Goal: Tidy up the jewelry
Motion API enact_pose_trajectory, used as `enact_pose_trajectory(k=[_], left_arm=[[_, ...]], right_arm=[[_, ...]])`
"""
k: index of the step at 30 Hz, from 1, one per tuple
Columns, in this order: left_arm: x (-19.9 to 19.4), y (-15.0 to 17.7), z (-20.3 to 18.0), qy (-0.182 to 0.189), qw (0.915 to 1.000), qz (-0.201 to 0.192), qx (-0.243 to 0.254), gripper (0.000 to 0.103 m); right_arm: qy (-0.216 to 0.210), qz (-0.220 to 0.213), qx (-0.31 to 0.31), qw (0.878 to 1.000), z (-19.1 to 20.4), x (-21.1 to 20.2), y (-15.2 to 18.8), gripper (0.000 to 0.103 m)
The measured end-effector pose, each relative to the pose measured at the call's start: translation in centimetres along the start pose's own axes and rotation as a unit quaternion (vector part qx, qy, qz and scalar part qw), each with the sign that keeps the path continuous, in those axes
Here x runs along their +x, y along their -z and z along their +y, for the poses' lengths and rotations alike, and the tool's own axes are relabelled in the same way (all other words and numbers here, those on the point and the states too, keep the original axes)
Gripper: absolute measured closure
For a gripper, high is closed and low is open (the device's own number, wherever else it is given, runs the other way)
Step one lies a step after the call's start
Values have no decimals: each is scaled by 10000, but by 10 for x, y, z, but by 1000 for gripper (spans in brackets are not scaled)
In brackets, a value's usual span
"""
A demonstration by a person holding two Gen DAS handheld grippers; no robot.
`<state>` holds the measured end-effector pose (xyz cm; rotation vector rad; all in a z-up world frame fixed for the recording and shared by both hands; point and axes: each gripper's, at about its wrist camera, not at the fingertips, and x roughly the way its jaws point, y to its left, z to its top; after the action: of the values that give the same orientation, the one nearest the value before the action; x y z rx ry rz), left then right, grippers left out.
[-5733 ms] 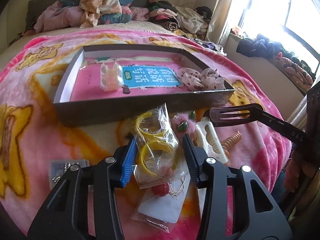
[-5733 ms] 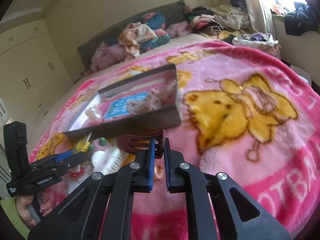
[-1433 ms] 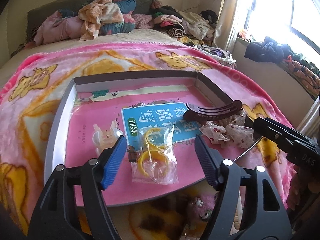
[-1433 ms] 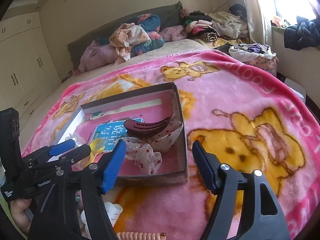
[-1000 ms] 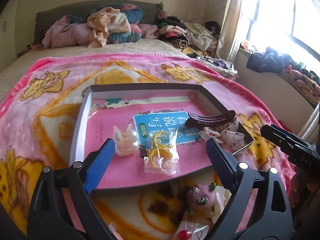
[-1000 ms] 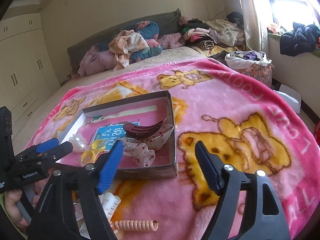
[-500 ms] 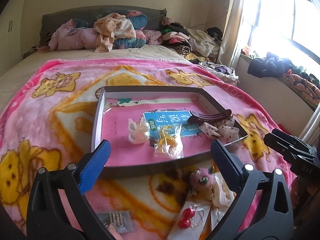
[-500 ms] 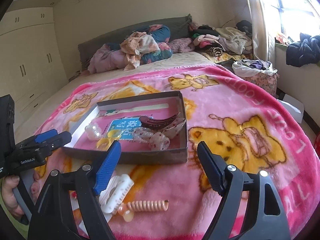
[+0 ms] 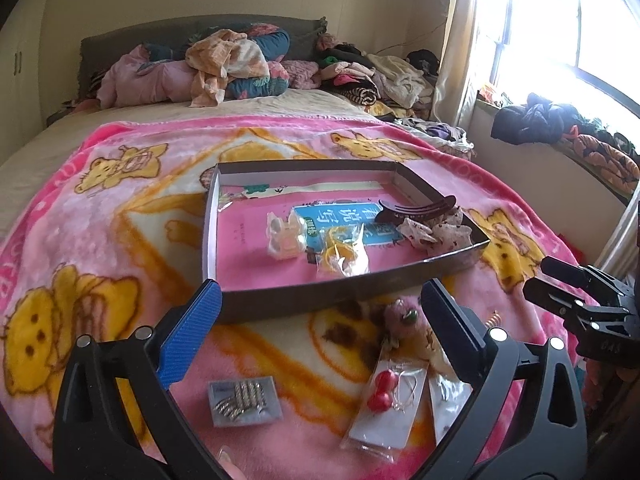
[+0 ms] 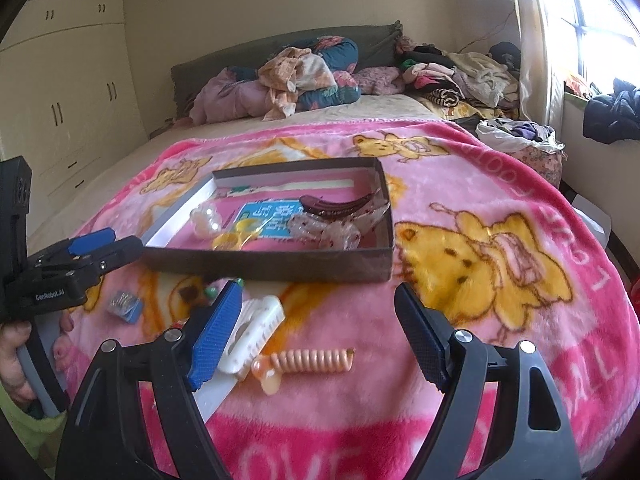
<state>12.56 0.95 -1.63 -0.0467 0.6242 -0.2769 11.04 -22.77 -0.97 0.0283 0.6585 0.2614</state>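
A shallow grey box lies on the pink blanket. In it are a dark hair clip, a bagged yellow ring set, a clear clip and a spotted scrunchie. In front of the box lie a bag of red earrings, a silver-chain bag, a pink fuzzy piece, a white claw clip and a coiled peach hair tie. My left gripper is open and empty above these. My right gripper is open and empty above the hair tie.
The pink bear blanket covers the bed. Piled clothes lie at the headboard. A window sill with dark clothes is on the right. Wardrobe doors stand on the left.
Both grippers have let go of their items in the box, opened wide, and pulled back toward me, so the loose pieces in front of the box now show.
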Motion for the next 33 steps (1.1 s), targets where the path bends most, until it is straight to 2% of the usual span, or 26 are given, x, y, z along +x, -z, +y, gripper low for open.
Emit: enact_pose_trajectory(k=[6,24,29,33], left_arm=[[-6,11,-2,17,9999,58,90,12],[-10,45,0,232,9985,467,151,12],[-5,54,-3,359,9972,627,189,12],[-1,58,-8,442,9965,662,257,12]], right_arm=[[-22,141,-235,9996,10,-2,13,27],[-47,672,-399,9969,26,18,47,28],[-53,853,-413,9955,27,27,51,40],[-80,993,-439,9941,28,36,53,57]])
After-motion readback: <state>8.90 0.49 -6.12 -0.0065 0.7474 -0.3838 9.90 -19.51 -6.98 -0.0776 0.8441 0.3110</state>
